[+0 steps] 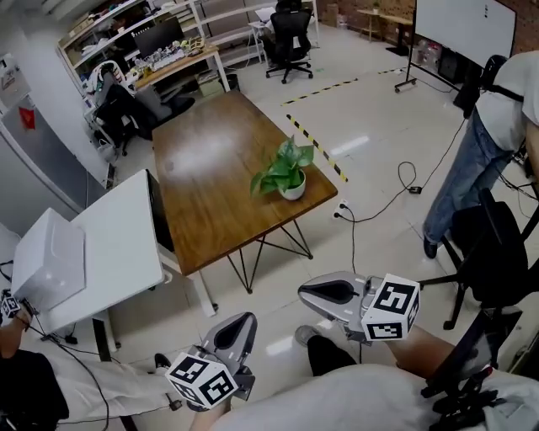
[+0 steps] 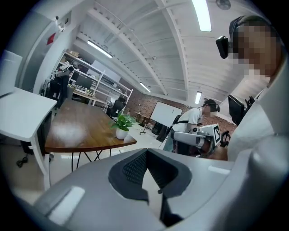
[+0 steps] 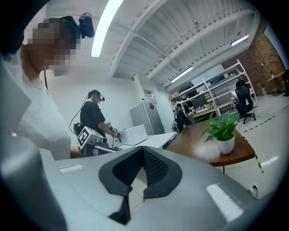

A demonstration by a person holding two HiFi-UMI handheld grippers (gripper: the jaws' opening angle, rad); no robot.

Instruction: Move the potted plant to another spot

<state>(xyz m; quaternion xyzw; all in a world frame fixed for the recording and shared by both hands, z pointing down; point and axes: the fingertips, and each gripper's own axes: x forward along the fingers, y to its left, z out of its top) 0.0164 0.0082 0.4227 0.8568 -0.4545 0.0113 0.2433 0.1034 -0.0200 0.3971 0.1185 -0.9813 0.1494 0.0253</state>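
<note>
– Seeing the plant [image 1: 285, 164]? What's it in?
– A white pot [image 1: 293, 188], upright, on the wood counter [image 1: 210, 185]. It sits near the counter's right corner, the one closest to the striped floor tape [image 1: 316, 145]. The leaves spill over the rim, mostly to the left in the head view.
– Hand-held grippers?
– The left hand-held gripper [image 1: 238, 327] and the right hand-held gripper [image 1: 308, 292] are both low in the head view, over the floor and well apart from the counter. Each gripper's own view shows its jaws closed together with nothing between them. Neither touches the pot or the counter. Both views show the plant off in the distance.
– Surroundings?
– A white counter [image 1: 109, 240] stands just beside the wood one on the left, with a white box [image 1: 49, 259] on it. A person [image 1: 476, 143] in jeans stands at the right, past the tape. A cable [image 1: 392, 195] runs across the floor between that person and the wood counter. An office chair [image 1: 289, 38], a whiteboard [image 1: 465, 25] and shelves [image 1: 135, 34] are at the far end.
– Anything in the way?
– Between the grippers and the pot there's open floor, the counter's near edge and its black legs [image 1: 269, 252].
</note>
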